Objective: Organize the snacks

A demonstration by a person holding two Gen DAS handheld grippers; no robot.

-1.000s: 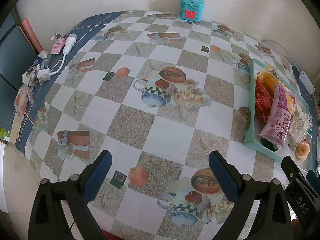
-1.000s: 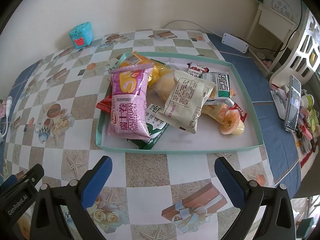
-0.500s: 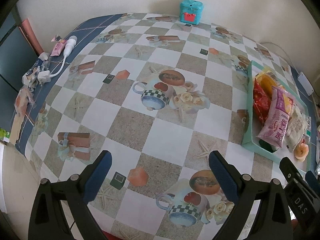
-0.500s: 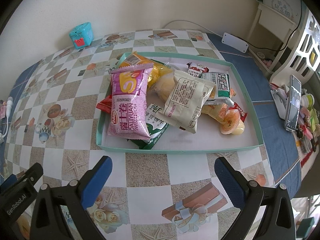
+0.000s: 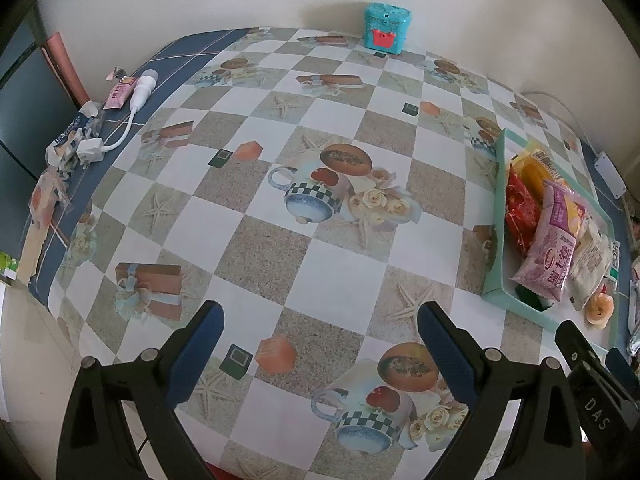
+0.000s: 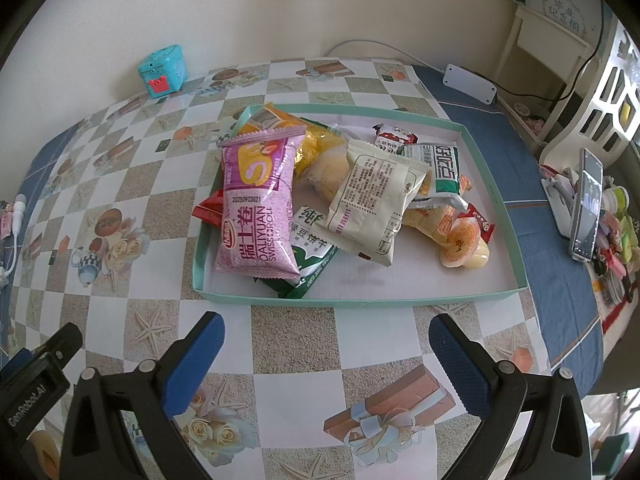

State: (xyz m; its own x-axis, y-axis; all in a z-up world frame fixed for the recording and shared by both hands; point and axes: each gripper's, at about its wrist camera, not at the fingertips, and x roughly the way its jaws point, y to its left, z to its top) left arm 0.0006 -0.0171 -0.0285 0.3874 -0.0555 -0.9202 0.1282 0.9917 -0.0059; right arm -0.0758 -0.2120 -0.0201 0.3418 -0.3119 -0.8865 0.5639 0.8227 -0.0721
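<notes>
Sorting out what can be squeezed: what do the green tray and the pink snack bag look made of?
The green tray looks like thin cardboard with a matte finish: flat folded walls, a white papery inside. The pink snack bag looks like glossy plastic film: crimped, saw-toothed end seals, a soft sheen, puffed with air. Neither can be confirmed by sight alone.

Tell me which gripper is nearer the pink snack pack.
Right. The right gripper hovers open just in front of the tray holding the pink pack; the left gripper, also open, sits farther off to the tray's left.
</notes>
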